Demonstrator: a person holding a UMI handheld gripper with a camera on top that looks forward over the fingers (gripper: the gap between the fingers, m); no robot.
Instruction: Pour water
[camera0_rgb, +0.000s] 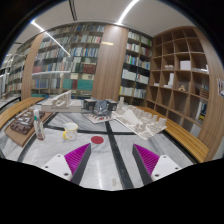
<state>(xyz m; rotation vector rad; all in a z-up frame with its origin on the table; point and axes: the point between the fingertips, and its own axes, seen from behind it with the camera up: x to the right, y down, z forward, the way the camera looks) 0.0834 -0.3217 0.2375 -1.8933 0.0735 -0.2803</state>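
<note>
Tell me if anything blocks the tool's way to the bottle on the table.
Nothing visible does. The tool is open and empty; bare table lies between it and the bottle, which stands beyond its left finger, beside a yellow cup.

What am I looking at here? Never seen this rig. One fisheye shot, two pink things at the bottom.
There is no robot arm here. A person carries a handheld two-finger gripper, and the single picture comes from a wide-angle camera mounted on it, looking forward along the fingers. The pink things are the pads on the inner faces of the fingers. The fingers stand open and hold nothing.

Ahead is a pale table. On it, beyond the fingers, sit a small red object, a pale cup and a bottle, with white model-like pieces off to one side. Bookshelves and wooden cubby shelves fill the background. The task is pouring water; nothing is picked up yet.
</note>
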